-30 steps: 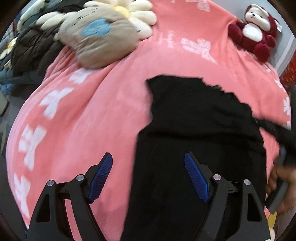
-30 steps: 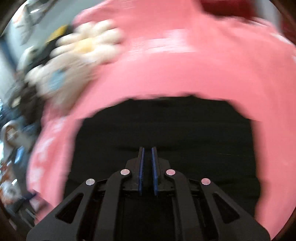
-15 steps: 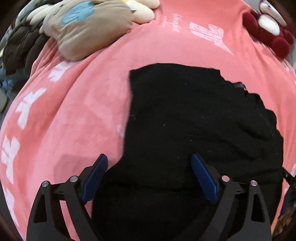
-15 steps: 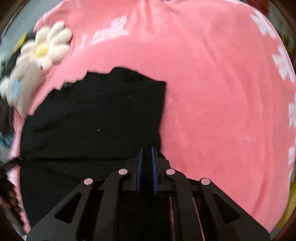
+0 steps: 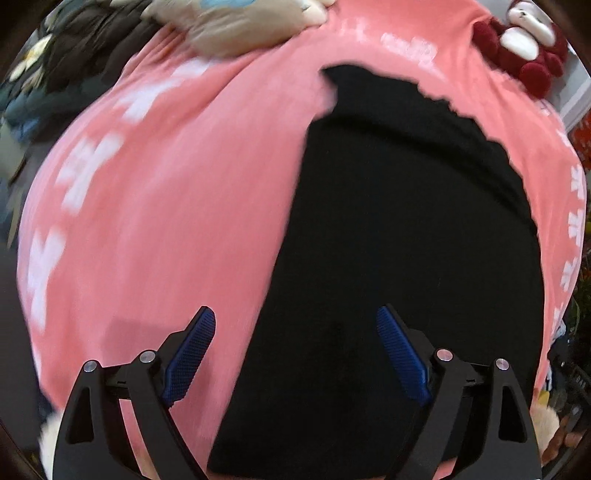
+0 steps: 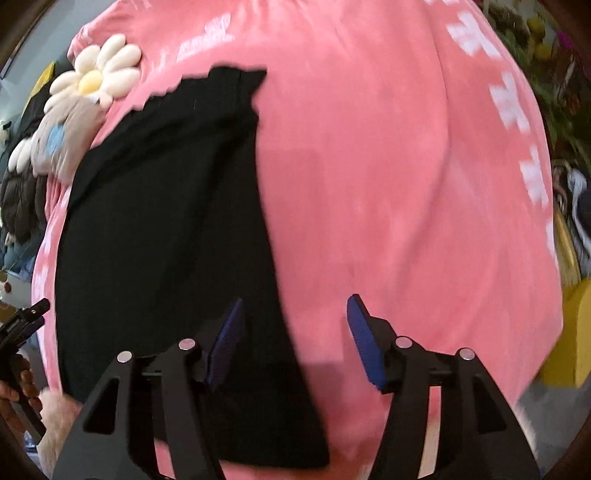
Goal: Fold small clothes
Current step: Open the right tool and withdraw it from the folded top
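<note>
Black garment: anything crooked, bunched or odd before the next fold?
The black garment lies flat on the pink blanket, but its far edge is jagged and steps down unevenly. Nothing else stands out.

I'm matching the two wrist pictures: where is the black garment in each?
Left wrist: black garment fills centre and right, top to bottom.
Right wrist: black garment fills the left half, its right edge between the fingers.
Shared landmark: tan flower cushion, top left, left edge.

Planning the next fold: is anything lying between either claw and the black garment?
Nothing visible. The black garment lies bare on the pink blanket, under the open left claw and the opening right claw.
</note>
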